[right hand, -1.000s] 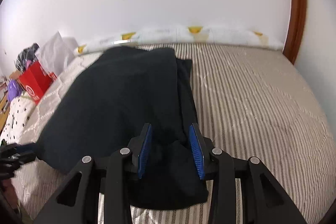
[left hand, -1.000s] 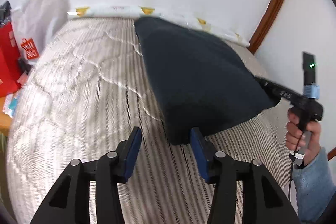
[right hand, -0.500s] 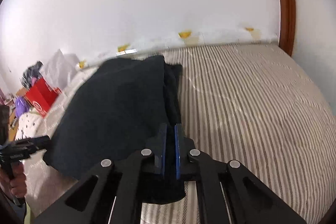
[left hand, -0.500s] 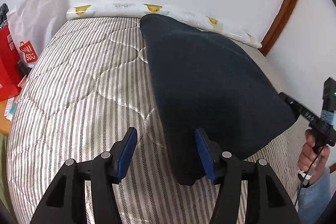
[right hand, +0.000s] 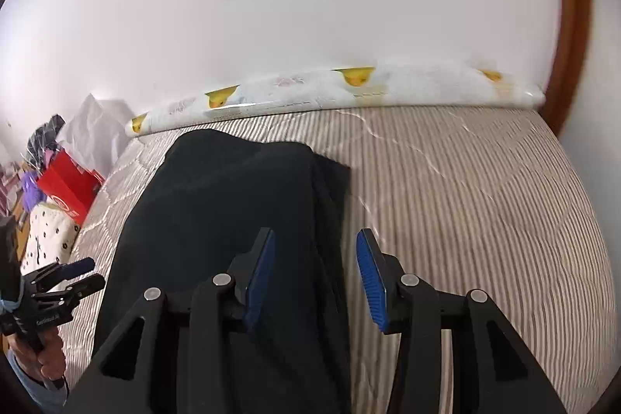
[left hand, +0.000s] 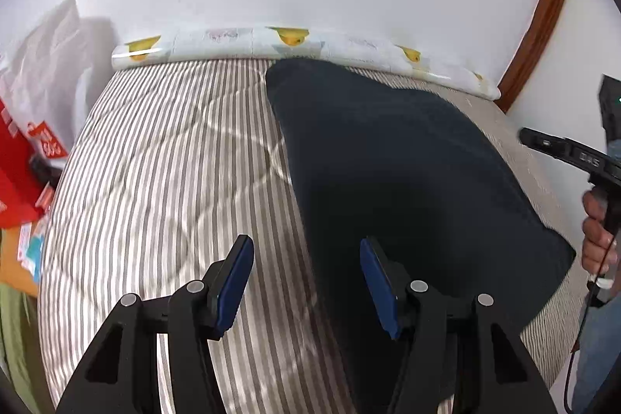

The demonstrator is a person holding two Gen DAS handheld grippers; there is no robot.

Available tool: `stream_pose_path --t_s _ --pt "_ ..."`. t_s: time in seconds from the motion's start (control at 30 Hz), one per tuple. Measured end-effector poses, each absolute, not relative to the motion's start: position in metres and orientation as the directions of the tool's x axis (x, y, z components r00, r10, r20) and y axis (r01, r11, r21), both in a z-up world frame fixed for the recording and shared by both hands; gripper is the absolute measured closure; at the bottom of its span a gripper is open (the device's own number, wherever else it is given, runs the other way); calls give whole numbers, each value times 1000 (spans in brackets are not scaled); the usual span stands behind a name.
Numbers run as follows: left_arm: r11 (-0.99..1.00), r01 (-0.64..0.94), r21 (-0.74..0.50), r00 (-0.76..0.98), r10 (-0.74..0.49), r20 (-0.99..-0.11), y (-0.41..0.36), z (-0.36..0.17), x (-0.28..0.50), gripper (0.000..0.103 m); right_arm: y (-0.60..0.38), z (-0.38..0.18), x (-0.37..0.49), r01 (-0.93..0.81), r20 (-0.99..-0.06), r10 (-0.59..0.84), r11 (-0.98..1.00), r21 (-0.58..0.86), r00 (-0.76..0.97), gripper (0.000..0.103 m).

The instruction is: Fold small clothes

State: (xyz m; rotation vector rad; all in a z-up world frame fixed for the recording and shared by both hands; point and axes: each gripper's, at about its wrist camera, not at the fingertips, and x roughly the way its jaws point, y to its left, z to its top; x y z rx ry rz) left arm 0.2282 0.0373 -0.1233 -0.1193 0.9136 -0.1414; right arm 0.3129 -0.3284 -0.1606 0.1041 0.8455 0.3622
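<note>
A dark navy garment (left hand: 396, 173) lies flat on the striped bed (left hand: 163, 189), folded lengthwise, running from the near edge toward the wall. My left gripper (left hand: 306, 282) is open and empty above the garment's near left edge, touching nothing. In the right wrist view the same garment (right hand: 233, 204) lies under my right gripper (right hand: 314, 278), which is open and empty over its right edge. The right gripper also shows in the left wrist view (left hand: 570, 158), off the garment's right side. The left gripper shows at the left of the right wrist view (right hand: 66, 278).
A white bolster with yellow duck prints (left hand: 295, 43) lies along the wall at the bed's far edge. A red shopping bag (left hand: 19, 177) and white bags stand off the bed's left side. A brown door frame (left hand: 539, 22) rises at the right.
The right gripper was shut on the garment's edge half a second ago and has opened, letting it go. The garment now lies flat. The left gripper stayed open and moved nearer over the garment's edge.
</note>
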Motion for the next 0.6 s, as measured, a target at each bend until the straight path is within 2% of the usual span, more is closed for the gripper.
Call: stream_pose_path --t_s 0.2,0.33,0.37,0.4,0.5,0.6 --pt "978 104 -182 602 -208 -771 40 -124 249 47 -312 -188 359 -256 -772 374 926 279 514 60" --pt "968 119 -220 576 -248 -779 38 -137 256 47 -310 -200 376 -235 -762 438 899 369 477 61" --pt "968 121 -218 576 -248 -779 36 -140 257 47 -308 -200 377 -249 -753 453 891 379 476 71" --pt "968 124 -218 579 -249 -777 35 -142 258 47 -304 -199 377 -284 -742 479 878 386 470 97" --pt "964 124 -237 578 -264 -772 37 -143 258 47 -306 -182 364 -341 -693 447 892 296 566 99" --pt "959 123 -254 569 -278 -774 38 -142 256 47 -323 -180 365 -339 -654 476 879 336 588 99"
